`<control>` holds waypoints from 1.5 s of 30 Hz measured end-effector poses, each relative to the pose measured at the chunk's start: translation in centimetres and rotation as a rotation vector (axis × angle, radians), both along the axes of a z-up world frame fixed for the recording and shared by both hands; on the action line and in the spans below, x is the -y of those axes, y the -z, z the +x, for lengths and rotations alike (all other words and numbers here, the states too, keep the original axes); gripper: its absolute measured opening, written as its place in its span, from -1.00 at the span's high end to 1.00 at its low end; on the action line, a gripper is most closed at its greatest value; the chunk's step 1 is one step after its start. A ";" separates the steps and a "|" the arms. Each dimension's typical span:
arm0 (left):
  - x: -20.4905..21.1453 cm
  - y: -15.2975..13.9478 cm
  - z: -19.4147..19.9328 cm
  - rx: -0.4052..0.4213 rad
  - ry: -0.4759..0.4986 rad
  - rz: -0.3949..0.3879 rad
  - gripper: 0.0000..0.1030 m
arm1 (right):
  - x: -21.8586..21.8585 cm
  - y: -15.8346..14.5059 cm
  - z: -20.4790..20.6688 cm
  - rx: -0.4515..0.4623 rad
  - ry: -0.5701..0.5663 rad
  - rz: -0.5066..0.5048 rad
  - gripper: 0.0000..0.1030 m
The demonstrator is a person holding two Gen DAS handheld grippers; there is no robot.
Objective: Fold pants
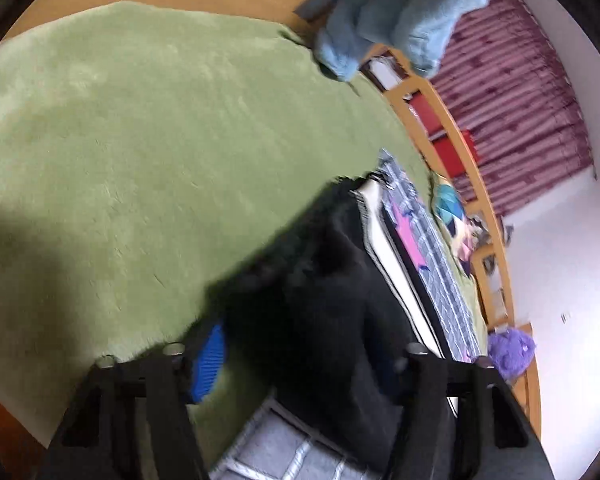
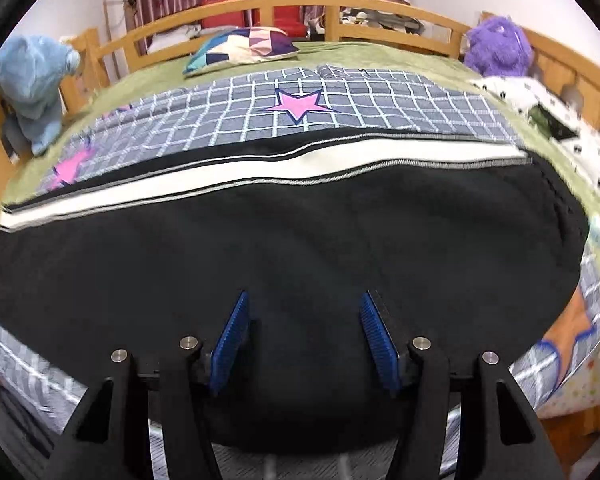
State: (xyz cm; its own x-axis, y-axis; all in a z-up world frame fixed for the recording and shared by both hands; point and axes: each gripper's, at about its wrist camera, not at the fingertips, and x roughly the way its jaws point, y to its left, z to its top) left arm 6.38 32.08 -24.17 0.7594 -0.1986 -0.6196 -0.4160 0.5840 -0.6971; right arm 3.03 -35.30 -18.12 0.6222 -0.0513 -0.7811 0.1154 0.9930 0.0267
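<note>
Beneath the right hand-held gripper (image 2: 304, 340), jaws apart and empty, lie one pair of black pants (image 2: 260, 240); the left hand-held gripper (image 1: 300, 360) straddles their cloth, grip unclear.

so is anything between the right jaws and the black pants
Nothing visible. The right gripper hangs directly over the black pants, its jaws apart with only the dark fabric showing between the blue pads. The pillow and purple plush toy sit far back on the bed.
</note>
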 end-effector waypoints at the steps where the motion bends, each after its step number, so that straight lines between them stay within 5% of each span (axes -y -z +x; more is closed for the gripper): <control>1: -0.1 0.1 0.1 -0.002 -0.008 -0.003 0.15 | 0.0 -0.1 -0.4 0.017 0.021 0.012 -0.12; 5: -0.1 -0.9 -0.3 0.033 0.018 -0.002 0.50 | 0.0 -0.3 -1.2 0.044 0.069 0.061 -0.12; 13: 6.0 -9.7 -1.0 0.092 0.106 0.359 0.63 | 0.1 -0.1 -1.5 -0.013 0.029 0.141 -0.10; 18: 14.6 -15.9 -0.2 0.195 0.284 0.517 0.69 | 0.9 -0.3 -2.7 0.010 0.005 0.149 -0.10; 22: 22.9 -18.0 0.4 0.240 0.431 0.565 0.70 | 2.2 -0.7 -3.1 0.037 -0.011 0.128 -0.09; 26: 32.9 -17.7 0.1 0.281 0.587 0.613 0.70 | 4.3 -1.4 -4.5 0.075 -0.001 0.154 -0.09; 31: 42.9 -13.9 0.3 0.263 0.757 0.526 0.70 | 7.5 -0.2 -6.5 0.073 0.041 0.243 -0.09; 35: 48.4 -9.1 0.2 0.152 0.860 0.518 0.70 | 8.4 1.1 -7.4 0.053 0.042 0.278 -0.09; 39: 49.2 -7.1 -0.7 0.043 0.960 0.541 0.41 | 7.7 2.0 -7.2 0.030 0.001 0.262 -0.09; 41: 47.6 -7.9 -2.1 0.079 0.973 0.553 0.12 | 7.0 1.9 -6.8 0.032 -0.023 0.245 -0.09; 42: 46.8 -8.4 -2.8 0.098 0.965 0.567 -0.27 | 6.6 1.8 -6.4 0.034 -0.035 0.240 -0.09; 43: 45.8 -9.0 -3.4 0.123 0.943 0.587 -0.41 | 6.1 1.6 -6.1 0.037 -0.047 0.242 -0.09; 45: 43.1 -10.1 -4.9 0.174 0.899 0.621 -0.41 | 5.0 1.0 -5.3 0.051 -0.077 0.261 -0.09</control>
State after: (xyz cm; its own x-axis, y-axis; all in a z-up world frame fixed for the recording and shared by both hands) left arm 1.43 -10.99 -14.07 0.5808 -0.4133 -0.7013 0.4106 0.8927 -0.1860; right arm -2.32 -40.30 -19.08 0.6556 0.1965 -0.7291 0.0316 0.9576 0.2865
